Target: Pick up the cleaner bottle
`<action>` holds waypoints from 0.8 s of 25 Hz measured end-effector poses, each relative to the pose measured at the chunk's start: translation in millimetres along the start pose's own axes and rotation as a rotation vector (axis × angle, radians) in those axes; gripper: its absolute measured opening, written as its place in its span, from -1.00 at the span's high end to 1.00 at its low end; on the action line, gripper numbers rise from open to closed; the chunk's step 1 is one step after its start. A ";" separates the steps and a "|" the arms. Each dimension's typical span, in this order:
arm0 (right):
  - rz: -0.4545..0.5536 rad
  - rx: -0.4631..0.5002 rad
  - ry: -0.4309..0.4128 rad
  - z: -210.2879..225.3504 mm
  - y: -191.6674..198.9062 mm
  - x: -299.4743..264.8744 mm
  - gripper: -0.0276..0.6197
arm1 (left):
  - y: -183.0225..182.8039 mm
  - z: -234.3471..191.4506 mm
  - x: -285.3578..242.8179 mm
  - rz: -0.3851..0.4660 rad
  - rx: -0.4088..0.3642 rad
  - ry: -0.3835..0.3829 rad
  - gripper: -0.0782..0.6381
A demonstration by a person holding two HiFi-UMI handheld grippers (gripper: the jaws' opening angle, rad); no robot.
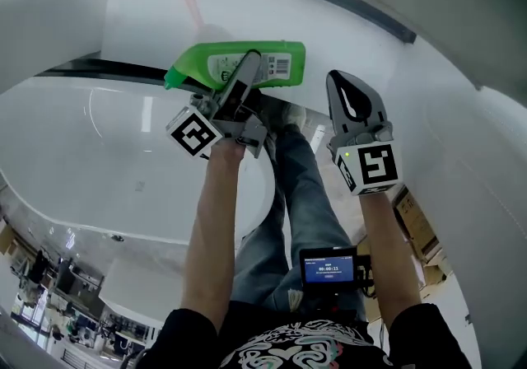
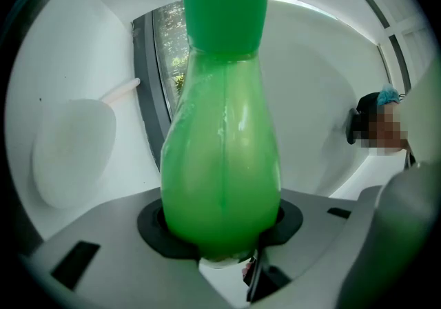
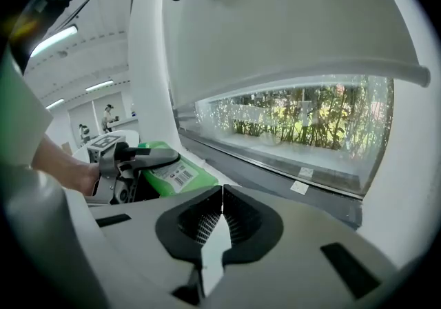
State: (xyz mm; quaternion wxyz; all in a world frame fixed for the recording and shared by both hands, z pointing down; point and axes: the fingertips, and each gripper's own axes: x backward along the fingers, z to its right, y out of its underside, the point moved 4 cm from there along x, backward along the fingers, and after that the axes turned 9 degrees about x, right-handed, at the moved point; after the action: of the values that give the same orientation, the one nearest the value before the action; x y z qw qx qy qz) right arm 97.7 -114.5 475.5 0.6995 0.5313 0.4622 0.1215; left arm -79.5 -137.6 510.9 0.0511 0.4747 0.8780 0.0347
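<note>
My left gripper (image 1: 249, 67) was clamped across the bottle (image 1: 202, 69), low on its wide body. The bottle lay sideways at the far side, near the window (image 3: 310, 114). I judged the smooth plastic slippery, squeezable and liquid-heavy, so a firm body hold suited. My right gripper (image 1: 350, 87) sat closed and empty, just right.

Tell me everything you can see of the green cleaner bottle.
The cleaner bottle is glossy bright green plastic, bulging at the body and narrowing to a green cap. A white label with a barcode covers one side. The left gripper is shut on its body, jaws pressing either side. In the head view it lies sideways, cap to the left. Whether anything supports it from below cannot be told.
</note>
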 end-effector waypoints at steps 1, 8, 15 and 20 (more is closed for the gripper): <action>0.004 0.004 0.000 1.2 -3.7 2.1 0.83 | 0.6 2.6 1.9 0.000 0.005 -0.004 0.23; 0.079 0.015 0.030 -24.8 -38.5 38.1 0.83 | 3.7 46.9 57.6 -0.005 0.005 -0.009 0.23; 0.091 0.012 0.020 -60.0 -73.7 71.1 0.83 | 1.8 92.2 100.1 0.063 0.088 -0.004 0.23; 0.109 0.035 0.011 -60.6 -97.1 88.9 0.83 | -2.2 121.0 99.8 0.094 0.118 0.020 0.23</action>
State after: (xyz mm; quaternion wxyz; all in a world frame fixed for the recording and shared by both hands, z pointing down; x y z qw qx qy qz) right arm 67.8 -56.9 345.9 0.6799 0.5674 0.4383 0.1542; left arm -120.8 -53.8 385.0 0.0124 0.5170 0.8558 -0.0101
